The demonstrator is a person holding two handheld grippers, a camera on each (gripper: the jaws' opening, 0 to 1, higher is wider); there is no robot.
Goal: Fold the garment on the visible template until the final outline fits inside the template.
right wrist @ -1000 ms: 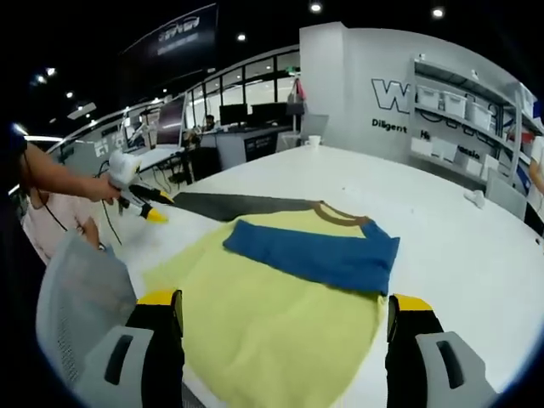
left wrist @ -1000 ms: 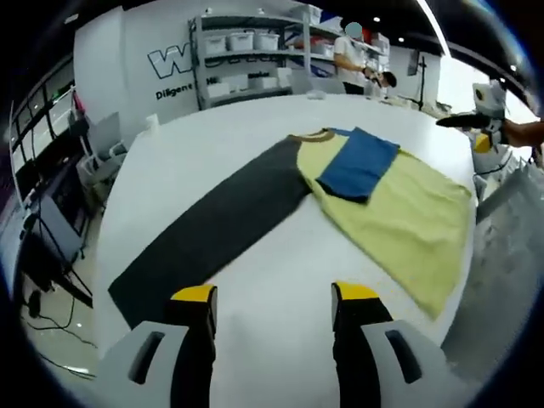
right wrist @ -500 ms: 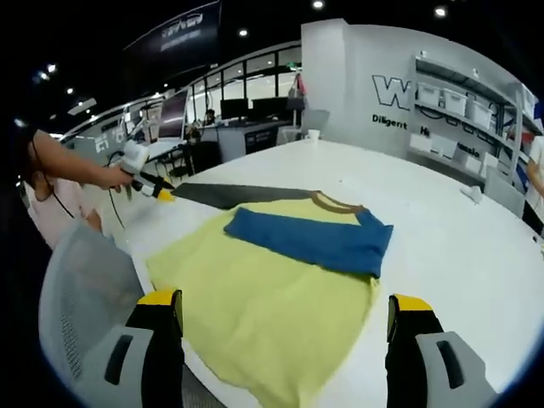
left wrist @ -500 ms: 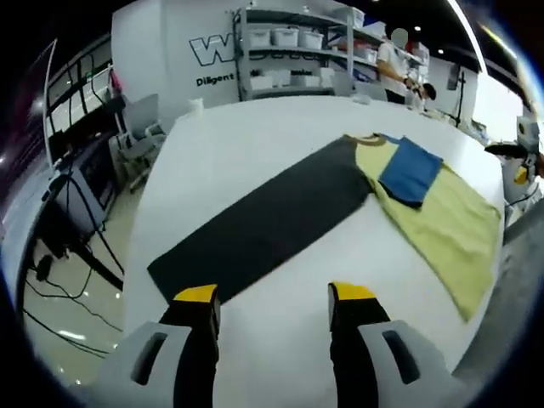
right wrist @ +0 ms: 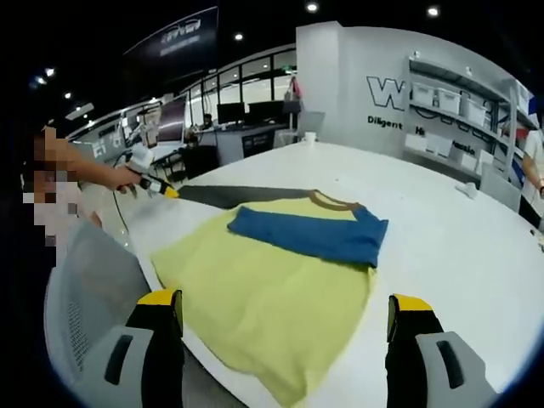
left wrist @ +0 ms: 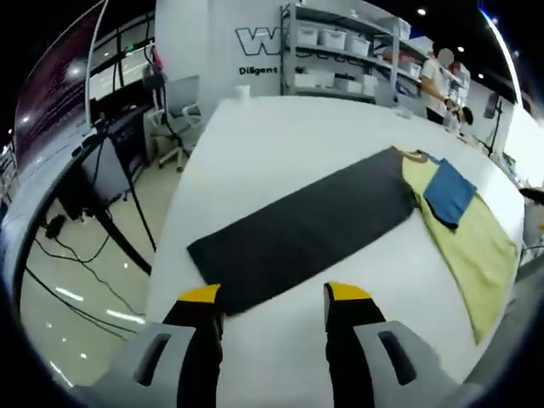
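Observation:
A shirt lies flat on the white table. It has a yellow body, a brown collar and a blue sleeve folded across the chest. A long dark grey sleeve stretches out flat from the collar. My left gripper hovers open over the table just short of that sleeve's far end. In the right gripper view a person's hand holds the left gripper by the dark grey sleeve. My right gripper stands wide open above the yellow hem, holding nothing.
The table edge runs close to the yellow hem, beside a grey mesh chair. A small cup stands at the far side of the table. Behind are shelves with white bins, an office chair, desks with monitors, and floor cables.
The left gripper has drawn back along the dark sleeve toward its far end, so the yellow body looks farther off. The right gripper view has hardly shifted. The shirt lies as before.

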